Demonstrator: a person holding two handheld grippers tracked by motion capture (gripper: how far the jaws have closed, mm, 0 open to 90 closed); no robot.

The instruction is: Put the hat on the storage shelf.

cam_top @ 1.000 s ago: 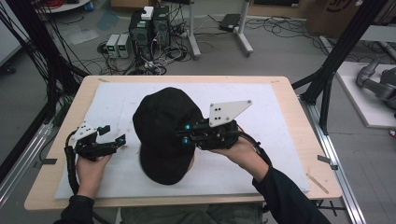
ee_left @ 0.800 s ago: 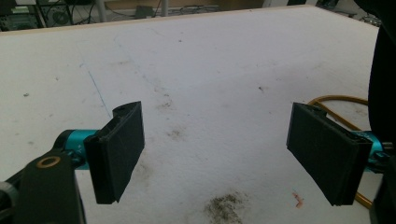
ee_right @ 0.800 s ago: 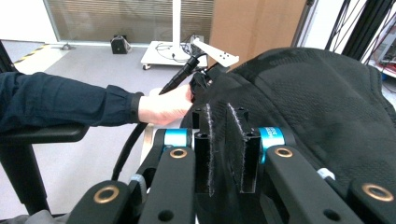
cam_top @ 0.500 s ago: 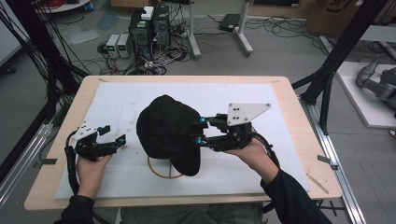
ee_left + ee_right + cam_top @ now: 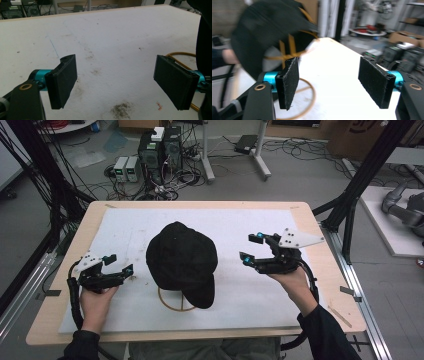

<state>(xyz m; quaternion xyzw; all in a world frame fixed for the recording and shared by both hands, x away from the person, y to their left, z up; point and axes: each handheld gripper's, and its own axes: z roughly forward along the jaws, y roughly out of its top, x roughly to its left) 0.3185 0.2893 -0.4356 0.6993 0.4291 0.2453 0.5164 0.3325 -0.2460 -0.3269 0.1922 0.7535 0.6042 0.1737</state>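
Observation:
A black cap (image 5: 182, 260) sits on a yellow wire stand (image 5: 173, 302) in the middle of the white mat, its brim toward the near edge. My right gripper (image 5: 251, 248) hovers to the right of the cap, open, nothing between its pads. In the right gripper view the cap (image 5: 267, 27) is blurred at upper left over the stand's ring (image 5: 308, 100), and the gripper (image 5: 334, 80) stands wide. My left gripper (image 5: 118, 264) rests at the left of the mat, open and empty. In the left gripper view the gripper (image 5: 122, 81) frames bare mat, with the cap's edge (image 5: 203, 42) at far right.
The white mat (image 5: 260, 290) covers most of the wooden table (image 5: 320, 215). Black frame posts (image 5: 360, 185) stand at the table's sides. Computers and cables (image 5: 160, 150) lie on the floor beyond the far edge. The mat (image 5: 107, 45) bears dirt marks.
My right gripper let go of the cap and drew back to the right, now open. The cap settled onto the stand. The left gripper stayed put.

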